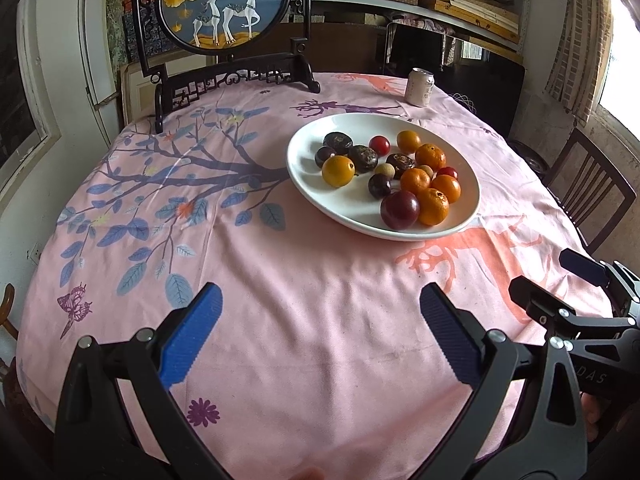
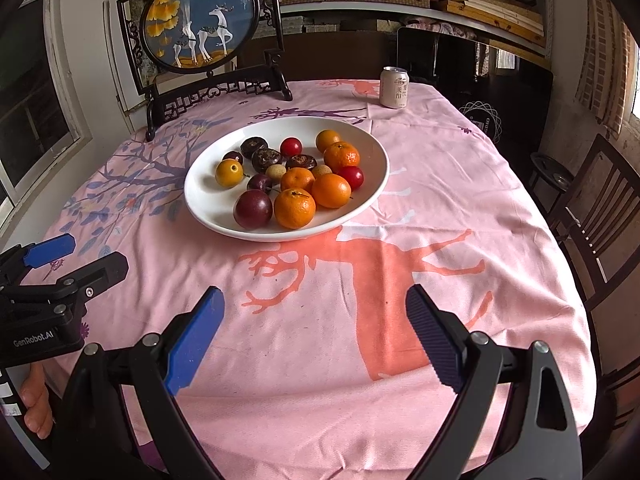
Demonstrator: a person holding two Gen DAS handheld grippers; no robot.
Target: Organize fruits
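Left gripper jaws spread wide, nothing between them, over the near edge of the surface. Right gripper jaws likewise wide apart, holding nothing, just beside the left. Plate of fruits lies well ahead of both: ahead-right of left jaws, ahead-left of right jaws. Mixed oranges, dark plums, small red ones all on plate. Can stands beyond, near far edge. Deer screen far left.

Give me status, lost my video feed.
Left gripper open, empty. Right gripper open, empty. Fruits all on white plate, untouched. Path clear; can far behind.
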